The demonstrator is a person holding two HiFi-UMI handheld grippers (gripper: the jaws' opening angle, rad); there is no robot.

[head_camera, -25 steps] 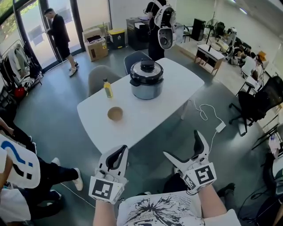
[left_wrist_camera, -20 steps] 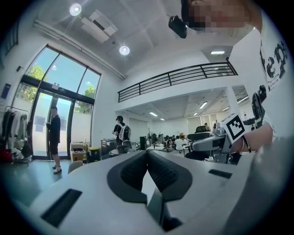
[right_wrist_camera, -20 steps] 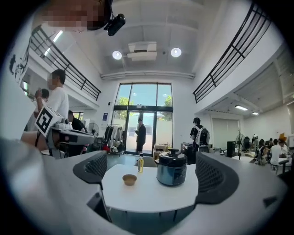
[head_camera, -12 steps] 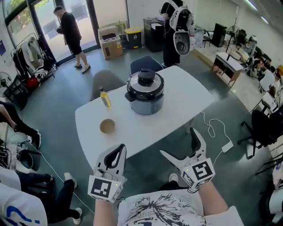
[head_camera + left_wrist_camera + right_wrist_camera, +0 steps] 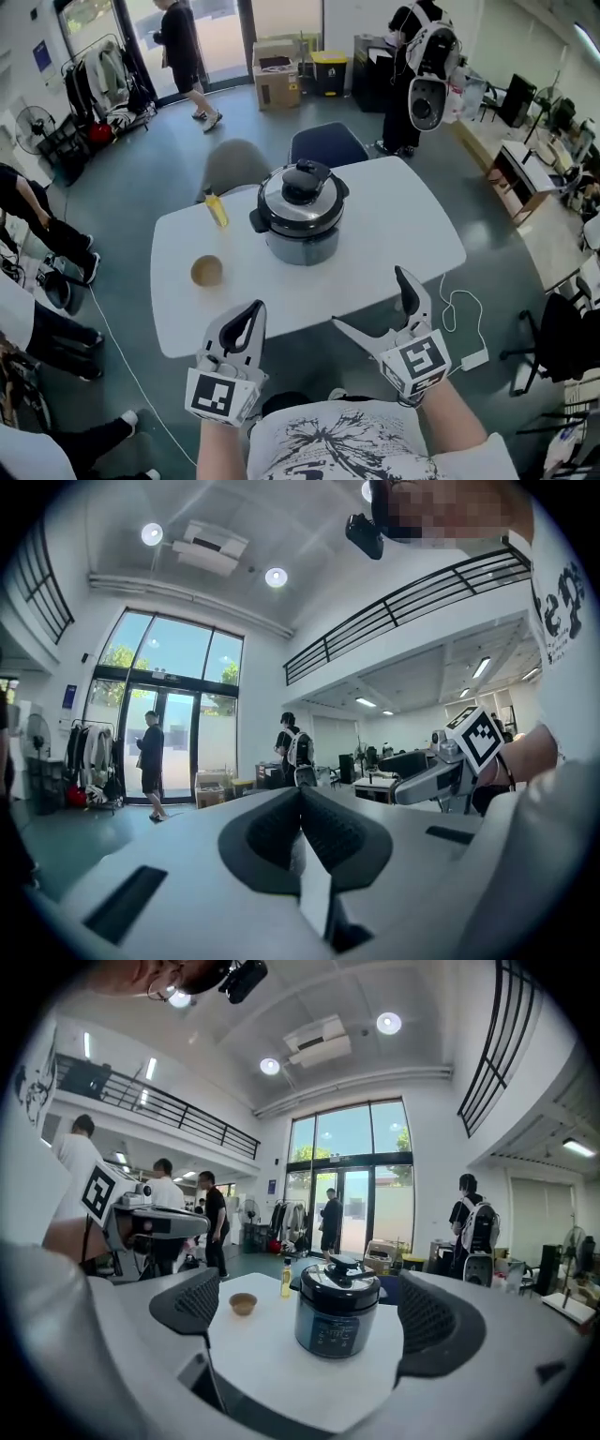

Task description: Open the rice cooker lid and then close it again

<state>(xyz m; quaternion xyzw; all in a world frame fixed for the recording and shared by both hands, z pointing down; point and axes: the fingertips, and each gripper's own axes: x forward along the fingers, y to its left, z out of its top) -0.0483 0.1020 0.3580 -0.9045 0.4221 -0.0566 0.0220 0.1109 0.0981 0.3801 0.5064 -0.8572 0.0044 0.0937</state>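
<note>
Rice cooker [image 5: 300,217] — upright at the middle of the white table [image 5: 403,225], lid down, knob on top, control panel facing me.
Left of it: brown bowl [image 5: 206,271], contents unclear; upright bottle [image 5: 217,208] of yellow liquid.
My left gripper [image 5: 248,319] — jaws pressed together, holding nothing.
My right gripper [image 5: 370,300]: jaws spread wide, empty.

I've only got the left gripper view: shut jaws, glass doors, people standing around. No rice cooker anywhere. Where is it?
Observer: The head view shows the rice cooker in the middle of the white table, ahead of you, with its lid shut.
Operator: Is the right gripper on it?
Observer: No. The right gripper is open and short of the table; its own view frames the cooker between wide jaws, untouched.
Operator: Anything else on the table?
Observer: A small bowl and a yellow bottle, both left of the cooker.
</note>
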